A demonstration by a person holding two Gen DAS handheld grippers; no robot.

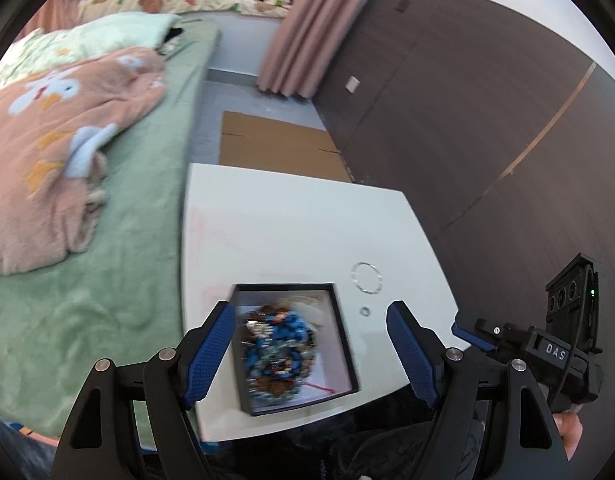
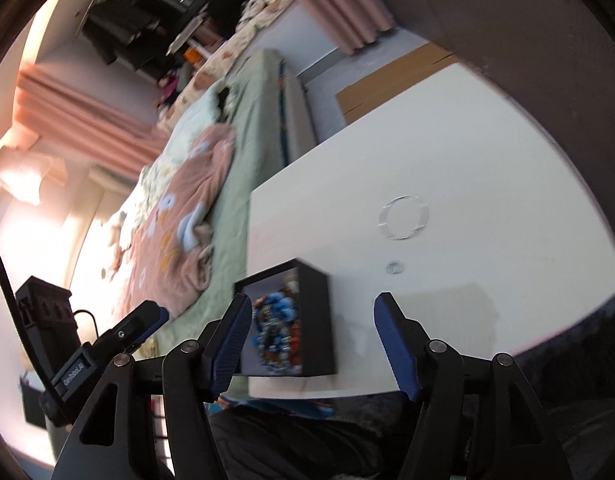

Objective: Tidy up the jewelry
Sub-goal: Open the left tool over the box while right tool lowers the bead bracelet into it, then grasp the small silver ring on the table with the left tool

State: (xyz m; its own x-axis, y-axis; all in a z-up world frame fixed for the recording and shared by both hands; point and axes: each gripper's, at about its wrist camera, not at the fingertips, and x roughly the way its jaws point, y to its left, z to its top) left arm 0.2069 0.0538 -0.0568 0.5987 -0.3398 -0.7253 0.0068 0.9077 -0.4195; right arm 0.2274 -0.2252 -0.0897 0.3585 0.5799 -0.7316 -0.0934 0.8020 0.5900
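Observation:
A black jewelry box (image 1: 339, 332) with a pile of blue and brown beaded jewelry (image 1: 279, 354) inside sits near the front edge of a white table (image 1: 291, 224). A thin silver bangle (image 1: 366, 277) and a small silver ring (image 1: 364, 311) lie on the table to the box's right. My left gripper (image 1: 311, 356) is open and empty above the box. My right gripper (image 2: 313, 340) is open and empty above the table's front edge, right of the box (image 2: 313, 312). The bangle (image 2: 403, 216) and ring (image 2: 394, 268) lie beyond it. The right gripper also shows in the left wrist view (image 1: 473, 334).
A bed with a green cover (image 1: 119, 272) and a pink blanket (image 1: 55, 160) lies left of the table. Flat cardboard (image 1: 275, 146) lies on the floor beyond the table. A dark wood wall (image 1: 487, 120) runs along the right. Pink curtains (image 1: 307, 40) hang behind.

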